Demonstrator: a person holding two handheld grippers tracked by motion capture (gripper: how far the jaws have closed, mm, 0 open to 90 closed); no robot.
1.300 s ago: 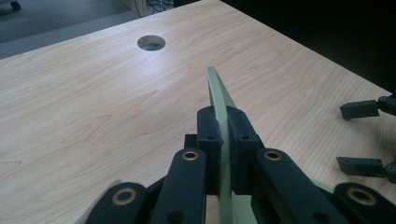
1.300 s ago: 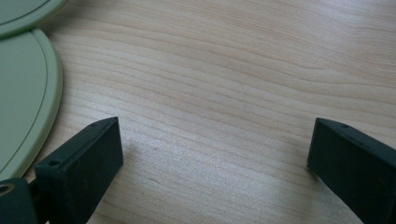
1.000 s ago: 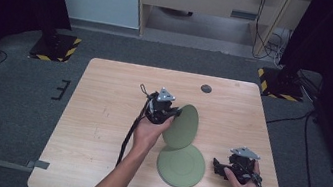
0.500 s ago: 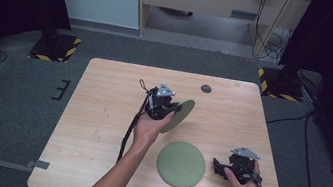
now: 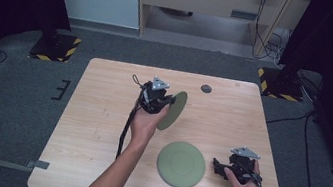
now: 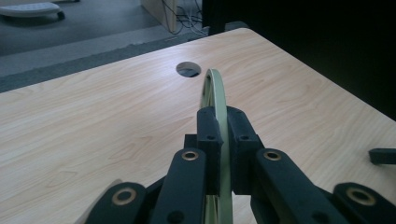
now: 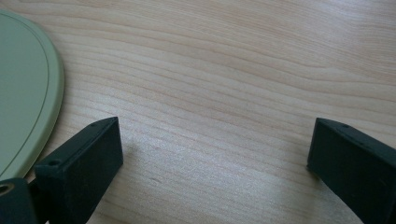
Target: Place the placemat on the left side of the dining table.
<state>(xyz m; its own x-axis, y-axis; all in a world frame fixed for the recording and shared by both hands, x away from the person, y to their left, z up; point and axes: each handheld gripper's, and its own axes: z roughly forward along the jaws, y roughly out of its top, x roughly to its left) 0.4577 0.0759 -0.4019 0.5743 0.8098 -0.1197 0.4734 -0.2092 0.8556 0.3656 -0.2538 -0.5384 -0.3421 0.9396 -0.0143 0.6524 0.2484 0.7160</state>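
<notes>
No readable text, labels, brands, numbers or signs anywhere

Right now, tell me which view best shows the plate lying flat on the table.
The high view: the flat plate shows whole, lying on the table beside the right gripper. The right gripper view catches just its rim at the left edge. The left gripper view instead shows the held plate.

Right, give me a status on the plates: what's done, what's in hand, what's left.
Done: one green plate lies flat on the table, apart from the other. In hand: the left gripper is shut on the rim of the lifted plate, held on edge above the wood. The right gripper rests open beside the flat plate, touching nothing. Left: probably setting the lifted plate down somewhere; where isn't clear.
</notes>
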